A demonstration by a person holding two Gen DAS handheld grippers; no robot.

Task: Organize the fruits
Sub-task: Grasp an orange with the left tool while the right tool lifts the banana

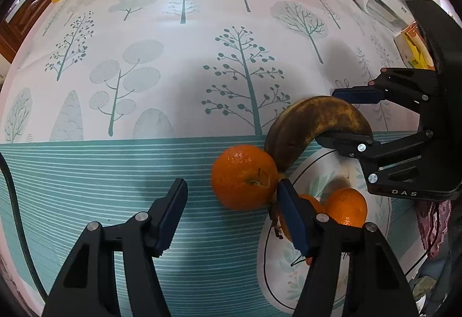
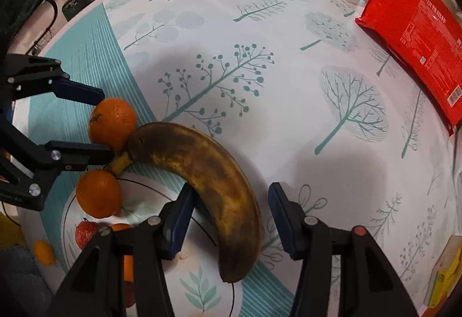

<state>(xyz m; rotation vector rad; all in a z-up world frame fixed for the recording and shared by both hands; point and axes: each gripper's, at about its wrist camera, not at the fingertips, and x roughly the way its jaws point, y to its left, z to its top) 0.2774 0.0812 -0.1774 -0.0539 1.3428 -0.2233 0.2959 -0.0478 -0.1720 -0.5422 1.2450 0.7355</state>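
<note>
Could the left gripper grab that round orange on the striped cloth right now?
Probably yes. The round orange already sits between the left gripper's open fingers, nothing above it; only the brown, overripe banana leans against its far side.

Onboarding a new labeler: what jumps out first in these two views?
The overripe, mostly brown banana dominates, lying half across the rim of the leaf-patterned plate, with the right tool straddling its lower half, pads not visibly pressing. Next, the bright orange on the teal stripes, touching the banana's stem end, sits between the left tool's fingers. At the back, the red packet stands out.
</note>
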